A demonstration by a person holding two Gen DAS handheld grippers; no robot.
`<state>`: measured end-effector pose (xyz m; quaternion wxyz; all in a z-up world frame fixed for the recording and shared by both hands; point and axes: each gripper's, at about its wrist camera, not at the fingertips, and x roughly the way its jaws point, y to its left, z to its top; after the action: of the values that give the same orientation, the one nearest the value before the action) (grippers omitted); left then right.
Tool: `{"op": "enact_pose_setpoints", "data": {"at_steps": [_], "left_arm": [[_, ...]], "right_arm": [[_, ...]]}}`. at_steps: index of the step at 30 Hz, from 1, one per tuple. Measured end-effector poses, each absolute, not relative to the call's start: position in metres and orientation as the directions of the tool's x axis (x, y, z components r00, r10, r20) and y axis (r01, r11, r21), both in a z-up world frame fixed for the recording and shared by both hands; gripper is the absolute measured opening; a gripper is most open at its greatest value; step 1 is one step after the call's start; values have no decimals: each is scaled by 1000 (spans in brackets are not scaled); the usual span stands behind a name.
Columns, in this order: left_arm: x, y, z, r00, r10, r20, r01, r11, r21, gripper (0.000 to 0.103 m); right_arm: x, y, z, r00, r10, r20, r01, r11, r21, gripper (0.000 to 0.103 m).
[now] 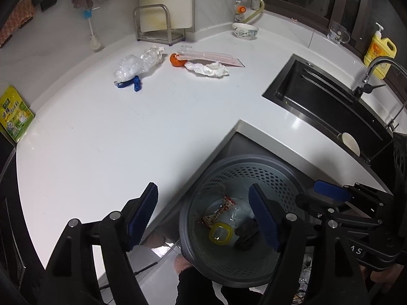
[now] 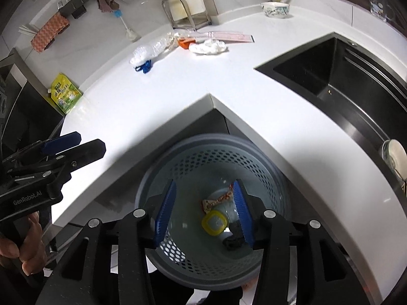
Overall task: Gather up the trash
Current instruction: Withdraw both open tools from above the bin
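Spreading in an L across both views, the counter is smooth, white and glossy, with a sharp inner corner above the bin. A black rectangular sink is sunk into the counter on the right; its far end is cut off by the lens edge. The bin stands on the floor below the inner corner: round, grey plastic, its wall perforated with rows of small holes. Inside lie a crinkled red-and-white wrapper, a yellow ring-shaped lid and a dark lump too shadowed to identify.

The left gripper hangs over the counter edge and bin rim, its ribbed blue pads spread wide with nothing between them. The right gripper hovers over the bin mouth, jaws also parted and empty; its right finger hides part of the dark lump.

Trash remains well apart at the back of the counter: a crushed clear plastic bottle with a blue scrap touching its near end, a crumpled white tissue, and an orange round object partly covered by a flat pink packet. A green pouch sits at the left edge, cropped.
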<state>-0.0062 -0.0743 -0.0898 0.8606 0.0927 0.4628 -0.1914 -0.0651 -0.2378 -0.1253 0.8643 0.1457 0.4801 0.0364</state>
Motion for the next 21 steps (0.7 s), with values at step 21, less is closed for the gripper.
{"op": "enact_pose_setpoints", "data": {"at_steps": [21], "left_arm": [[57, -21, -63, 551, -236, -800, 365, 931, -23, 84]], "right_arm": [[12, -207, -97, 576, 185, -797, 55, 963, 264, 61]]}}
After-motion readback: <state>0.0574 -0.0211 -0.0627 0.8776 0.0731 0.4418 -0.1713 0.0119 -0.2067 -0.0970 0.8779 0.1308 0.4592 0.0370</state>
